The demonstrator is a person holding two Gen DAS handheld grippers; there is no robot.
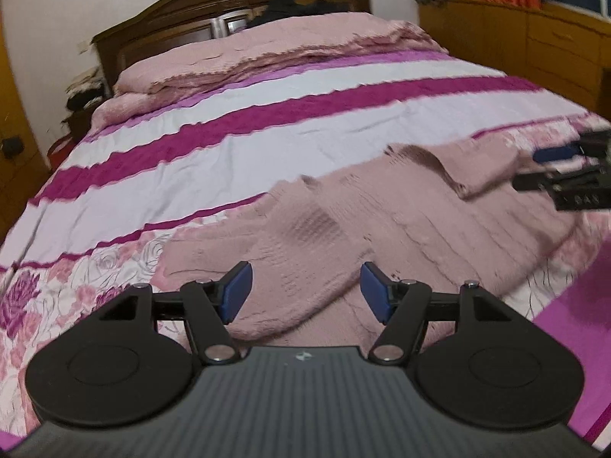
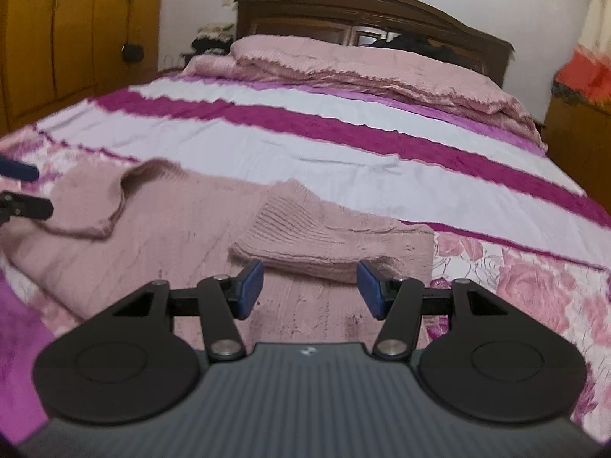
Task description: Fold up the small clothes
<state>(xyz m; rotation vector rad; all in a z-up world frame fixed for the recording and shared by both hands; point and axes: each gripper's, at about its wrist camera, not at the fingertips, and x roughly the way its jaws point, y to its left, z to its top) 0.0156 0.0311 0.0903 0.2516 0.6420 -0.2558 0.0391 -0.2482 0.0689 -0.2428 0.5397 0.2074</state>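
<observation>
Across a bed [image 1: 267, 141] dressed in a striped and rose-printed cover [image 2: 343, 152] we work, with a dark wooden headboard [image 2: 362, 11] and a heaped pink blanket [image 1: 290, 45] at its far end. Our left gripper [image 1: 305, 292] has its blue pads [image 1: 236, 292] spread wide and holds nothing; directly beyond and beneath them lies the pink knitted sweater [image 1: 382, 229], spread on the cover. Our right gripper [image 2: 310, 290] stands just as wide apart and empty, and just ahead of its fingertips a sleeve [image 2: 336, 236] lies folded inward over the sweater's body, its ribbed cuff [image 2: 282, 225] nearest the left-hand pad. Further off to that side, the other sleeve [image 2: 95, 198] curls over the body, close to the tip of our left gripper showing at the frame's edge. We judge the knit soft, light and floppy: it should bunch and sag rather than hold a crease, and a pinch of one layer could drag the layers below. The firmest holds look to be the hem corners or the shoulders, taken with both grippers at once so the fold carries evenly. We see no basket, box or other container near the fingers; orange wooden cabinets [image 1: 534, 38] stand closed well beyond, their contents hidden.
</observation>
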